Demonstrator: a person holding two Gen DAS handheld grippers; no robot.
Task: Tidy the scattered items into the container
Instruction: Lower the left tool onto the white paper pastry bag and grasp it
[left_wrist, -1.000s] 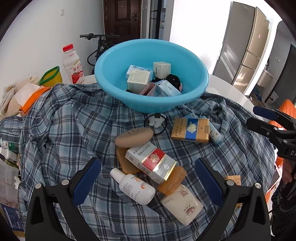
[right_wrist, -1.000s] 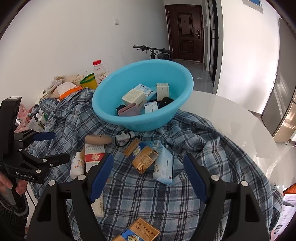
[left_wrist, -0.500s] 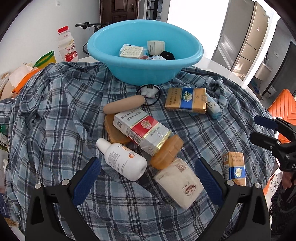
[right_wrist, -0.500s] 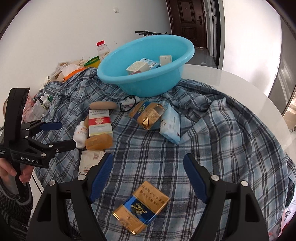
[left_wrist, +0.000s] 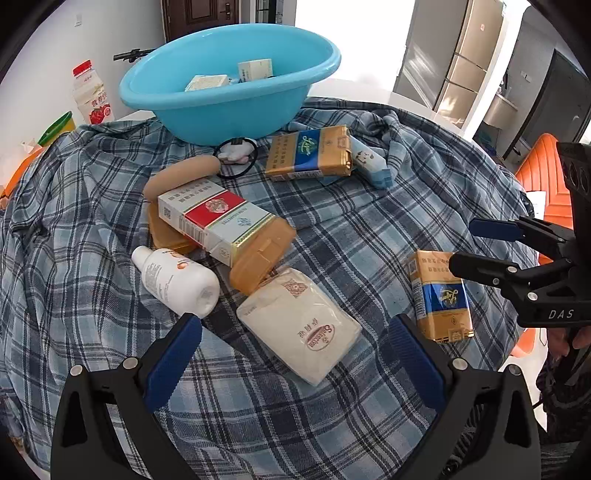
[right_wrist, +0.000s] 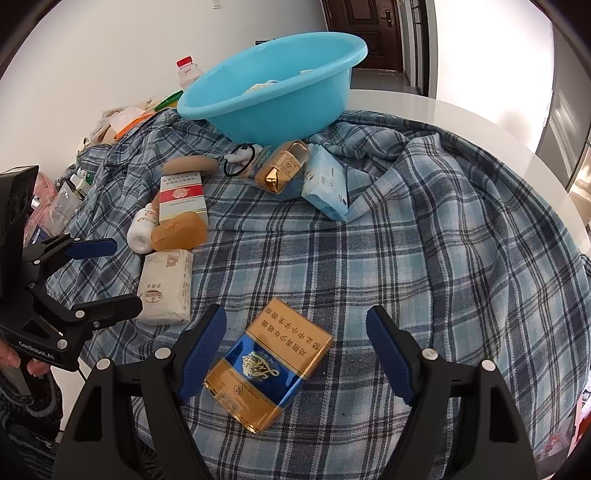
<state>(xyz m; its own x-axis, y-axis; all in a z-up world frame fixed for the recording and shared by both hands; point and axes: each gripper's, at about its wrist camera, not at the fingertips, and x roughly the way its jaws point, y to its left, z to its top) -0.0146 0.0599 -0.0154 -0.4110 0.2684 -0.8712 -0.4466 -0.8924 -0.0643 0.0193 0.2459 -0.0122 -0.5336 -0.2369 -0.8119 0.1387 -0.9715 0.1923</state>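
Pack of cigarettes, gold and blue, flat cardboard (right_wrist: 269, 365): lies on the blue plaid cloth (right_wrist: 406, 240) over the white round bench (right_wrist: 461, 122), at the near edge, well apart from the other clutter. Sits directly ahead of the right tongs (right_wrist: 295, 332), inside the gap between the two blue pads, touching neither. Runs with its long axis from near-left to far-right, skewed against the line along which the pads close. Probably calls for a small roll of the wrist, so that the pads meet the two long sides and not two corners.

Right tongs: spread wide, pinching nothing, hovering just above the pack.

Left tongs (left_wrist: 293, 332): spread as well, empty, aimed at the cream soft paper packet (left_wrist: 299, 325) farther left. Lies slantwise too, that packet, from far-left to near-right, with one end under the amber plastic case (left_wrist: 258, 254).

Seen from the left wrist, shows the gold-and-blue pack just beside the right pads and well clear of the left ones. Belongs to the right hand, then, as the nearer one; the cream packet to the left.

Light blue round plastic basin (left_wrist: 229, 107): stands at the far side of the cloth, a few small boxes already inside. Leaves a fair carry over the remaining clutter from either pick.

Main risk, by judgement: a corner-to-corner pinch that twists the pack out.
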